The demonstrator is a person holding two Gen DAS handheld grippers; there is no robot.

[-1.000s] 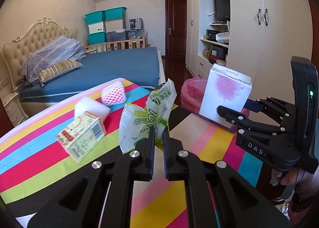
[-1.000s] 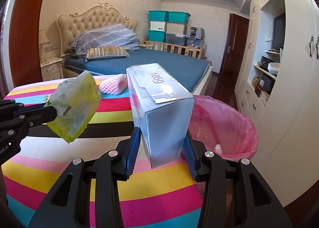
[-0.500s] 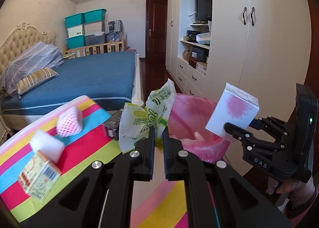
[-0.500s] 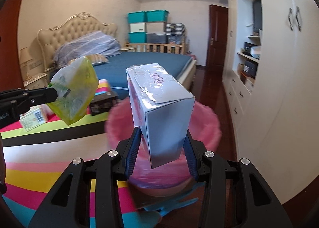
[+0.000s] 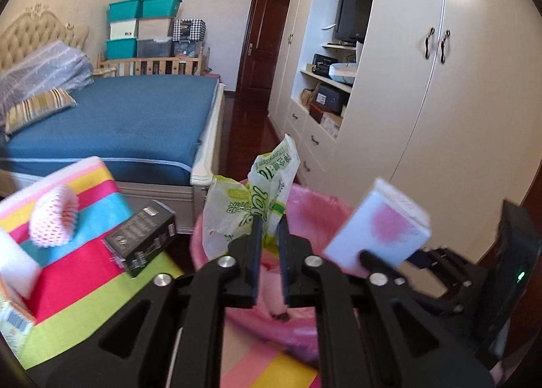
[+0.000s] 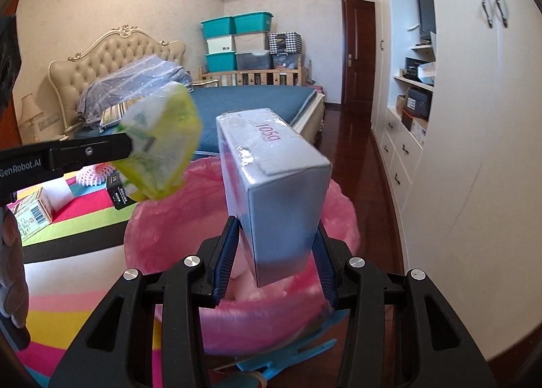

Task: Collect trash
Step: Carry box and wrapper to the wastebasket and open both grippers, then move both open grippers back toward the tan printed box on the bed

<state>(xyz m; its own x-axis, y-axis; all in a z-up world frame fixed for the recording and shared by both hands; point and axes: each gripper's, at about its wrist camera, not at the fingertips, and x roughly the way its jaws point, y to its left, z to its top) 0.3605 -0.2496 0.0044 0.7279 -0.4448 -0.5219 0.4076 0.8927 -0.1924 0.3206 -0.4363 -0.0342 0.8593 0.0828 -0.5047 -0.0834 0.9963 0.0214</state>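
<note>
My left gripper is shut on a crumpled green and white plastic wrapper and holds it over the pink-lined trash bin. In the right wrist view the left gripper shows with the wrapper above the bin's left rim. My right gripper is shut on a white box with a pink mark and holds it upright above the bin's middle. The box also shows in the left wrist view, at the right.
On the striped table lie a black box, a pink foam net, a white foam block and a printed carton. A bed stands behind, white wardrobes on the right.
Both grippers have swung right, off the table, with their loads. The wrapper and the white box now hang over the pink bin, which fills more of both views.
</note>
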